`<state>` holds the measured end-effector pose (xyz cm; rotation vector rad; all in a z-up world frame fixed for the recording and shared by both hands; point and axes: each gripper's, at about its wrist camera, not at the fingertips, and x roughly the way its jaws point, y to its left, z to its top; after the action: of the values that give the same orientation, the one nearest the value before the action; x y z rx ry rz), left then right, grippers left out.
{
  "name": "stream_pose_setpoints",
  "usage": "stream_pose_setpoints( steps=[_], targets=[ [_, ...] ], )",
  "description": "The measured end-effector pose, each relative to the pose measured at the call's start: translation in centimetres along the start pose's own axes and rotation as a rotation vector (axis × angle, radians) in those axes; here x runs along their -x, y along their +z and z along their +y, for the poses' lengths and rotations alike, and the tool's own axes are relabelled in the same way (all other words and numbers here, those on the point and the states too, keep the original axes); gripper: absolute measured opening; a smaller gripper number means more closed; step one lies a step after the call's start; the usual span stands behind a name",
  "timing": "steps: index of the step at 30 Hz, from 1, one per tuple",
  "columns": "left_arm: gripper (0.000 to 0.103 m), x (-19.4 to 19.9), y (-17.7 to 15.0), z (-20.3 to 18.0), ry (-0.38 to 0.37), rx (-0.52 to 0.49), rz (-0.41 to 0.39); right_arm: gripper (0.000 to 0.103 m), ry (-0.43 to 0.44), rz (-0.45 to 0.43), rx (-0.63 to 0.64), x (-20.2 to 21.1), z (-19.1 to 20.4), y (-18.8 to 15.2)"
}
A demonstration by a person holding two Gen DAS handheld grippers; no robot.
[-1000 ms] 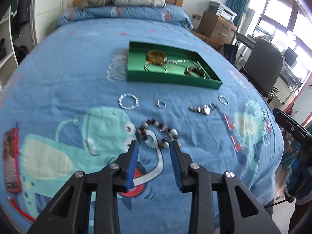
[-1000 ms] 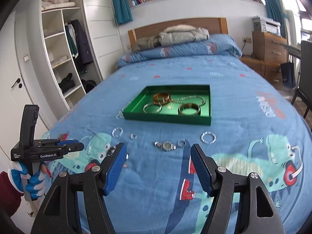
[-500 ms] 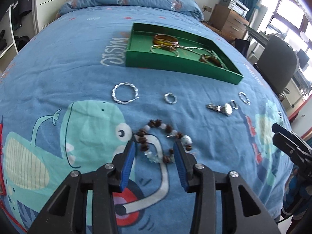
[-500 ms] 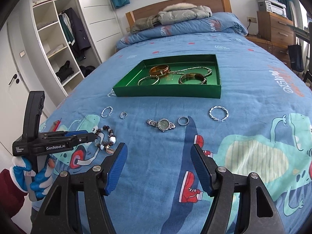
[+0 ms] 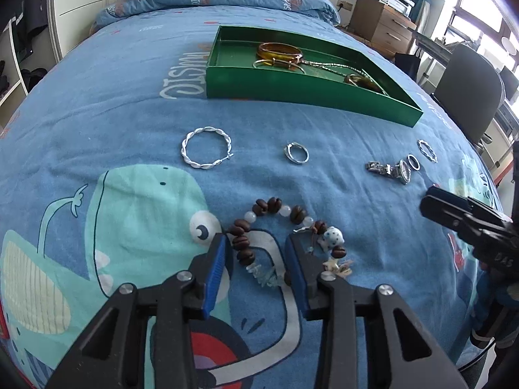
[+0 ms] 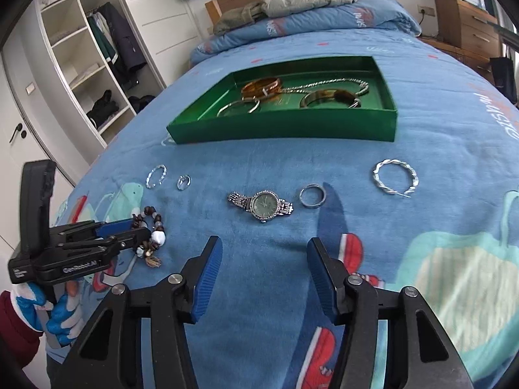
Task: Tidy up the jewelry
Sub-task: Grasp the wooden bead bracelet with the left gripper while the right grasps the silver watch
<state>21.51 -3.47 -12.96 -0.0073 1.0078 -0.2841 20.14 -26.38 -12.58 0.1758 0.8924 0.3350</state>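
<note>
One beaded bracelet (image 5: 282, 243), round brown and pale beads, on blue bedspread (image 5: 97, 113); left gripper (image 5: 256, 253) apart, straddling its near arc. Right gripper (image 6: 264, 278) spread wide, empty, before metal-link watch (image 6: 261, 205).

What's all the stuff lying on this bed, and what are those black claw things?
Green tray: 1, mid-bed, holding amber bangles, a thin bangle, a silver chain.
Twisted hoops: 2, silver, one left, one far right.
Small rings: 2, silver.
Watch: 1, silver with green face.
Beaded bracelet: 1, brown and white, partly between the left gripper's fingers.
Duvet: blue, cartoon print.
Left gripper: open, around the bracelet.
Right gripper: open, before the watch.
</note>
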Motion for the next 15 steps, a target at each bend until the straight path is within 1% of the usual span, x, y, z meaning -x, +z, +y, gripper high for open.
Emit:
stream_pose_setpoints(
  steps=[3, 10, 15],
  targets=[
    [0.03, 0.0, 0.0, 0.4, -0.014, 0.015, -0.001, 0.055, -0.012, 0.007, 0.035, -1.1, 0.3, 0.5],
    [0.03, 0.1, -0.3, 1.0, -0.041, 0.049, -0.012, 0.055, -0.025, 0.01, 0.108, -3.0, 1.0, 2.0],
    [0.029, -0.1, -0.3, 0.6, -0.022, 0.044, -0.02, 0.056, -0.035, 0.008, 0.152, -3.7, 1.5, 2.4]
  ],
)
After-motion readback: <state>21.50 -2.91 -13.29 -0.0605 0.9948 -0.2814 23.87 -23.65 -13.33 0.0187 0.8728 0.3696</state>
